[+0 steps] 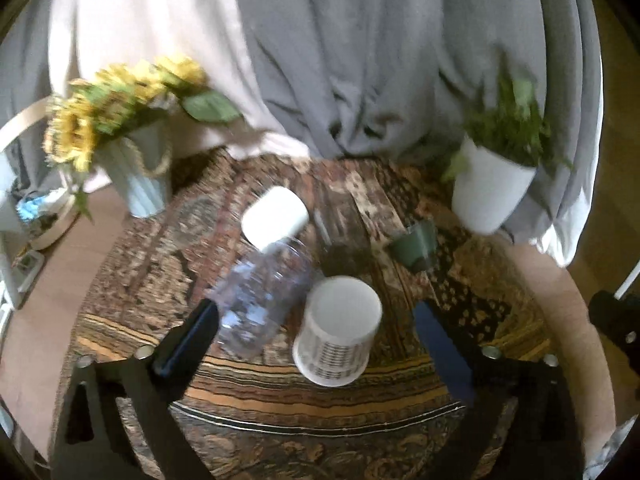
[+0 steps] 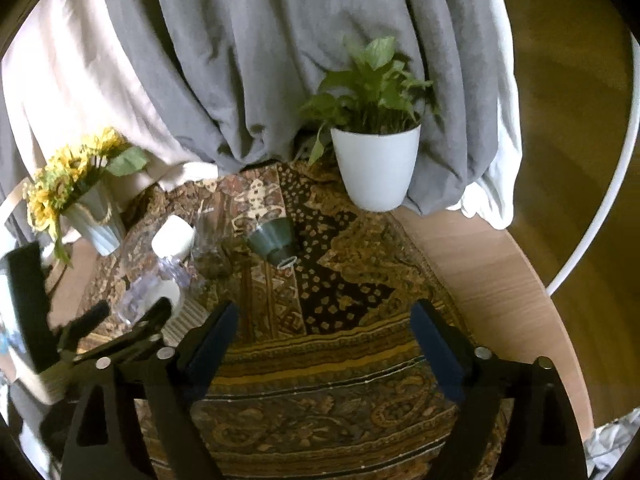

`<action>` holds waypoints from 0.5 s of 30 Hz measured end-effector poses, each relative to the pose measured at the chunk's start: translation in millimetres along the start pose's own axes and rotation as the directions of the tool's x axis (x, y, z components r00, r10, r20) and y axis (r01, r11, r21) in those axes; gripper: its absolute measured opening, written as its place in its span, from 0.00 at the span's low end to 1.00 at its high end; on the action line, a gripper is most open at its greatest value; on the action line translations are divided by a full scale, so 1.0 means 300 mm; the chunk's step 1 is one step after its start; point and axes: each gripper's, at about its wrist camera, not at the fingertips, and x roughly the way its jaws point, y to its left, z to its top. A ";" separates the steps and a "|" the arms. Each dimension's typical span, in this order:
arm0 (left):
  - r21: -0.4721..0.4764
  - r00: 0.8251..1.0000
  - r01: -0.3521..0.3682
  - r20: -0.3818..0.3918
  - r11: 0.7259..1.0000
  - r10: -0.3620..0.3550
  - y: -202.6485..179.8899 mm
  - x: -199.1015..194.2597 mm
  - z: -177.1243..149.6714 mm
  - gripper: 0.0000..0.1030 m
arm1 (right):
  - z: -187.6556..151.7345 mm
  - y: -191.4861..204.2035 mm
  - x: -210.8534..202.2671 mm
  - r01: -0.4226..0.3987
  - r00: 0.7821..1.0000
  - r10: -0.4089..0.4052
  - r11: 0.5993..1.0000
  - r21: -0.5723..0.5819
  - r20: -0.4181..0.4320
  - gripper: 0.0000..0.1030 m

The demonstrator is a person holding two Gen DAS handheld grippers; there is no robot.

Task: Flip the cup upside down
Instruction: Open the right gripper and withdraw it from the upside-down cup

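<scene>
A white paper cup (image 1: 338,330) with a grey pattern stands on the patterned cloth (image 1: 304,404), its flat closed end up. It sits between the fingers of my open left gripper (image 1: 316,316), which do not touch it. A clear plastic bottle (image 1: 260,300) with a white cap (image 1: 276,216) stands just left of the cup, by the left finger. In the right wrist view the bottle (image 2: 160,280) and left gripper (image 2: 128,316) show at the left; the cup is mostly hidden there. My right gripper (image 2: 324,320) is open and empty over the cloth.
A small dark green cup (image 1: 414,246) lies on the cloth, also in the right wrist view (image 2: 274,242). A white pot with a green plant (image 2: 376,168) stands at the back right, a sunflower vase (image 1: 140,176) at the back left. Grey and pale curtains hang behind.
</scene>
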 end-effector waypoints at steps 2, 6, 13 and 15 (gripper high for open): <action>-0.017 1.000 -0.019 0.024 1.000 0.019 0.027 -0.042 0.015 1.00 | 0.004 0.020 -0.022 -0.006 1.000 0.006 1.000 0.000 0.019 0.92; -0.042 0.997 -0.059 0.045 0.997 0.061 0.083 -0.121 0.042 1.00 | 0.014 0.069 -0.060 -0.017 0.999 0.017 1.000 -0.010 0.052 0.94; -0.049 0.988 -0.124 0.088 0.991 0.128 0.152 -0.227 0.065 1.00 | 0.026 0.157 -0.107 -0.056 0.996 0.059 0.997 -0.048 0.069 0.95; -0.043 0.983 -0.144 0.106 0.989 0.148 0.170 -0.263 0.071 1.00 | 0.028 0.185 -0.126 -0.065 0.995 0.070 0.996 -0.065 0.076 0.95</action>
